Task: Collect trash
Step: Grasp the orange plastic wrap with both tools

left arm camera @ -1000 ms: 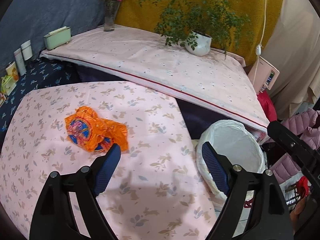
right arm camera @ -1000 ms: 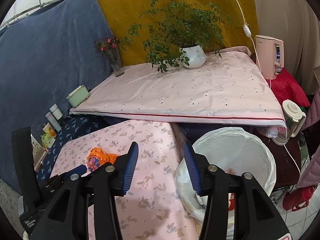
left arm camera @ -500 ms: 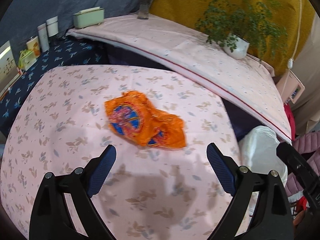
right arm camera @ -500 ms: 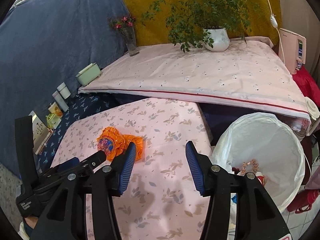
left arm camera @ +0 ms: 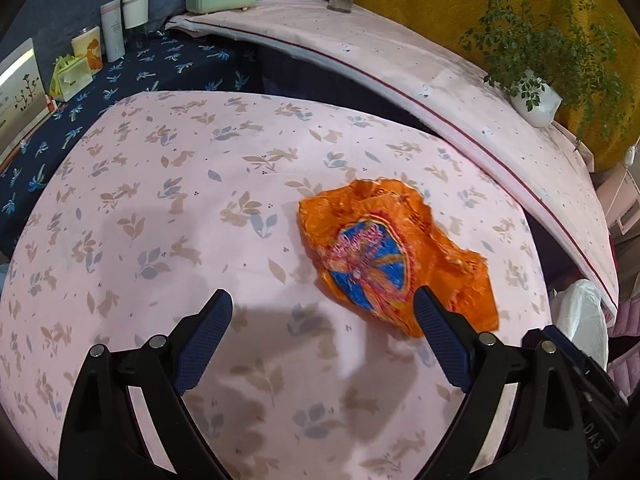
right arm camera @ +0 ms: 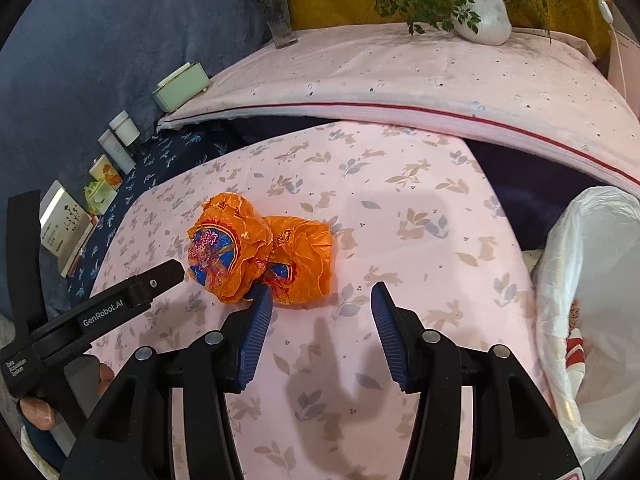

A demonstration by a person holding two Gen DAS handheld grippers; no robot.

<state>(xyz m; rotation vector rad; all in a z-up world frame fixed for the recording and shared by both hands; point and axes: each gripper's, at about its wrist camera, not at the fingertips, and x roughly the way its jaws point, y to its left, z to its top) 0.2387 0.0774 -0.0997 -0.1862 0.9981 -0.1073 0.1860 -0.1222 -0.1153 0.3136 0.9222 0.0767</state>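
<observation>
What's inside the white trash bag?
In the white trash bag, something red-and-white and a brownish bit peek out near its edge. The rest is out of view, so I can't tell.

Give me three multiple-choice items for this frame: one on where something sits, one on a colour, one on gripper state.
1. Where is the crumpled wrapper?
A. inside the trash bin
B. on the pink rabbit-print cloth
C. on the raised bed by the potted plant

2. What is the wrapper's main colour?
A. orange
B. green
C. white

3. How is the left gripper?
A. shut on the wrapper
B. shut, empty
C. open, empty

Answers: 1 B, it lies flat on the cloth, apart from the white-lined trash bin. 2 A, orange with a blue emblem. 3 C, its fingers stand wide apart with only cloth between them; the right gripper is open too.
</observation>
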